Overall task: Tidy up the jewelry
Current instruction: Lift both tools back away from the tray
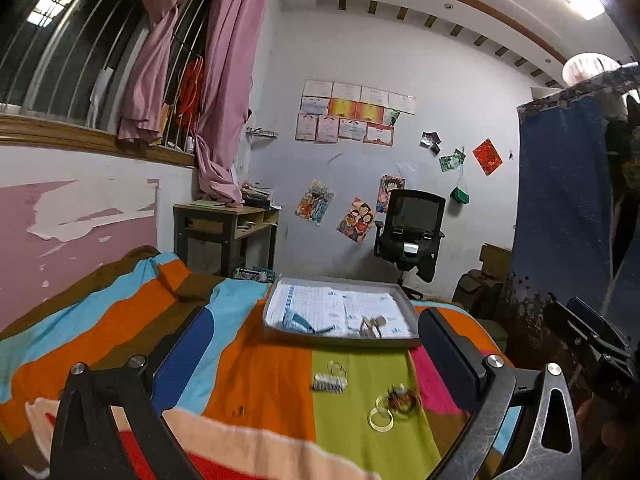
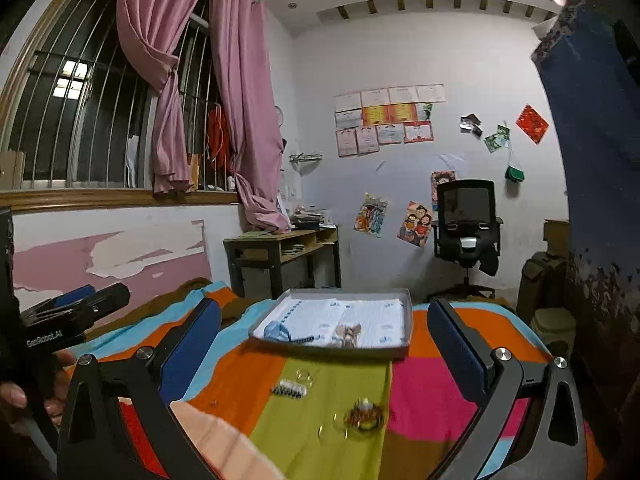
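Observation:
A grey tray (image 1: 276,286) lined with printed paper sits on the striped blanket and holds a blue piece (image 1: 304,322) and a beige piece (image 1: 374,325). Nearer me, on the green stripe, lie a clear ring (image 1: 337,367), a white beaded piece (image 1: 329,383), a dark red-beaded bracelet (image 1: 404,398) and clear bangles (image 1: 381,416). My left gripper (image 1: 314,314) hangs open above them, holding nothing. My right gripper (image 2: 323,304) is also open and holds nothing over the same bracelet (image 2: 364,418), bangles (image 2: 332,430), white piece (image 2: 290,390) and tray (image 2: 328,350).
The blanket (image 1: 260,368) covers a bed that runs to a wooden desk (image 1: 224,224) and an office chair (image 1: 412,232) by the far wall. A blue curtain (image 1: 560,208) hangs at the right. A small clear bead (image 1: 239,411) lies on the orange stripe.

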Available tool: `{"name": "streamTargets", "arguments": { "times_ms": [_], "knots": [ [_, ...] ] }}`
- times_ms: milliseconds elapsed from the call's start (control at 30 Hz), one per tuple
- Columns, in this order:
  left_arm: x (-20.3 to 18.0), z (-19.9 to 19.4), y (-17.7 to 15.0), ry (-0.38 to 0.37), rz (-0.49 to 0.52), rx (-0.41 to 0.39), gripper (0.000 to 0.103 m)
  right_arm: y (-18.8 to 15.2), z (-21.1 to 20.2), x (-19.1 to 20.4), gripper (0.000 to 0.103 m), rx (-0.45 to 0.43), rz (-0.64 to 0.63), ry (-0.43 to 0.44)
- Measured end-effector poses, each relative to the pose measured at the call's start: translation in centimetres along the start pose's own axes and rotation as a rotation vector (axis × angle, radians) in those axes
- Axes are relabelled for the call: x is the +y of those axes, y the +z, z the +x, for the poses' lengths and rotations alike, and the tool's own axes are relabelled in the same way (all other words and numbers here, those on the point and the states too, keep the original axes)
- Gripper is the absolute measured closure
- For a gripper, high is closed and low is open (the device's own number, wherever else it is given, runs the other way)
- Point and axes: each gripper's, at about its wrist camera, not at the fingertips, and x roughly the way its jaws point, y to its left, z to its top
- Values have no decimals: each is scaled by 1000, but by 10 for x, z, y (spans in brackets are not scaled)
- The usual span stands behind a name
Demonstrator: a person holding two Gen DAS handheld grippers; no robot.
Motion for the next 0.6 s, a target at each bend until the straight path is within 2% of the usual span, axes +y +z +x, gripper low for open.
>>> {"name": "streamTargets", "arguments": {
  "times_ms": [167, 300, 467, 600],
  "knots": [
    [-6, -43, -23, 7, 4, 6, 0, -19, -48, -2, 2, 2, 18, -32],
    [-7, -68, -45, 15, 2, 44, 0, -40, -81, -2, 2, 24, 28, -61],
    [-14, -91, -77, 30, 12, 96, 0, -66, -101, -4, 2, 72, 62, -94],
    [-15, -94, -93, 39, 22, 141, 0, -89, -102, -11, 2, 123, 99, -119]
  ]
}}
